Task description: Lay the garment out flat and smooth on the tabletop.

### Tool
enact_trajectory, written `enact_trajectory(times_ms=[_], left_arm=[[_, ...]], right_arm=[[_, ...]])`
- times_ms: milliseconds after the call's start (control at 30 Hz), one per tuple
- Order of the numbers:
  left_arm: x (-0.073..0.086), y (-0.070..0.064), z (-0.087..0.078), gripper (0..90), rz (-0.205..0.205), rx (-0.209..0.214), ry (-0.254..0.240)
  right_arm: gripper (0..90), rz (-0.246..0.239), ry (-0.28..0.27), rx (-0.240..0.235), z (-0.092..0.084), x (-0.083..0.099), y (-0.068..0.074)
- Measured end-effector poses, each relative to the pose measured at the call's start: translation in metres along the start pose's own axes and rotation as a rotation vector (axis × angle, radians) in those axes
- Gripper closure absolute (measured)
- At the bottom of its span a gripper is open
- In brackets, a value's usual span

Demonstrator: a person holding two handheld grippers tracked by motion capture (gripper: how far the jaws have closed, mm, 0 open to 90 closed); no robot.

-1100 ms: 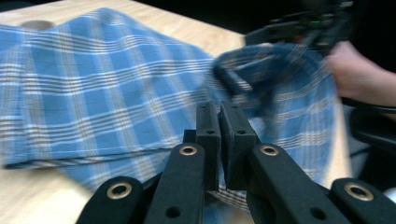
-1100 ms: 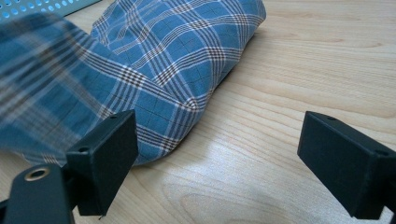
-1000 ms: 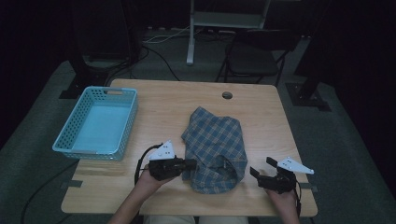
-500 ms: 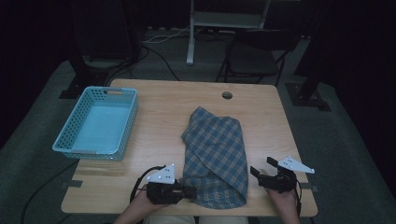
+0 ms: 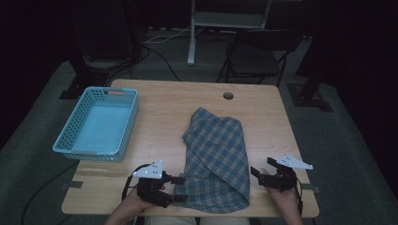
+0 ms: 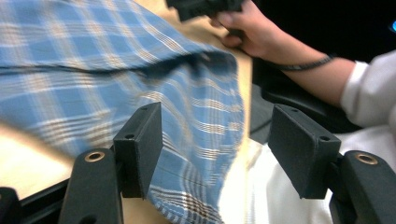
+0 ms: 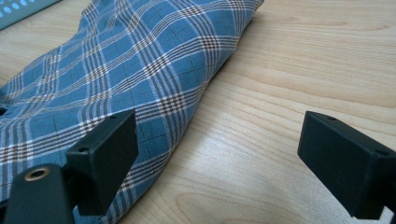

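Blue plaid cloth: soft, light, limp; take by near hem; left gripper jaws just opening, cloth loose between; right gripper wide, empty.

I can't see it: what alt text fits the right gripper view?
A blue plaid cloth lies bunched on a wooden table, its edge by one jaw of the open right claw; nothing is between the jaws.
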State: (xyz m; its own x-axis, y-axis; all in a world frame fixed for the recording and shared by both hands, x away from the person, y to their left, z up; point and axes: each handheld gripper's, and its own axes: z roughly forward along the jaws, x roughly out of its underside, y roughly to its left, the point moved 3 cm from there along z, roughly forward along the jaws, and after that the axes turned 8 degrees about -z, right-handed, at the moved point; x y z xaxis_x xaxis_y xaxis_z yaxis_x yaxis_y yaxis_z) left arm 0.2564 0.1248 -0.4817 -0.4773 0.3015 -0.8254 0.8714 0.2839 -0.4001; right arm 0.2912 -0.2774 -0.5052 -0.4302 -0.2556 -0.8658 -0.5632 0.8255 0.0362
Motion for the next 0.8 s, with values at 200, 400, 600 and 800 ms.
enact_trajectory(times_ms=[200, 400, 600, 800], left_arm=[[0.005, 0.016, -0.013, 34.7, -0.039, -0.106, -0.069], [0.01, 0.029, -0.018, 34.8, -0.057, -0.186, -0.135], [0.015, 0.035, -0.019, 34.7, -0.045, -0.253, -0.174], [0.017, 0.035, -0.02, 34.7, -0.051, -0.253, -0.181]], right_arm=[[11.7, -0.02, -0.025, -0.004, 0.001, -0.016, 0.005], [11.8, -0.084, -0.055, -0.037, 0.009, -0.047, 0.017], [11.8, -0.161, -0.075, -0.072, 0.024, -0.081, 0.034], [11.7, -0.222, -0.084, -0.107, 0.042, -0.109, 0.052]])
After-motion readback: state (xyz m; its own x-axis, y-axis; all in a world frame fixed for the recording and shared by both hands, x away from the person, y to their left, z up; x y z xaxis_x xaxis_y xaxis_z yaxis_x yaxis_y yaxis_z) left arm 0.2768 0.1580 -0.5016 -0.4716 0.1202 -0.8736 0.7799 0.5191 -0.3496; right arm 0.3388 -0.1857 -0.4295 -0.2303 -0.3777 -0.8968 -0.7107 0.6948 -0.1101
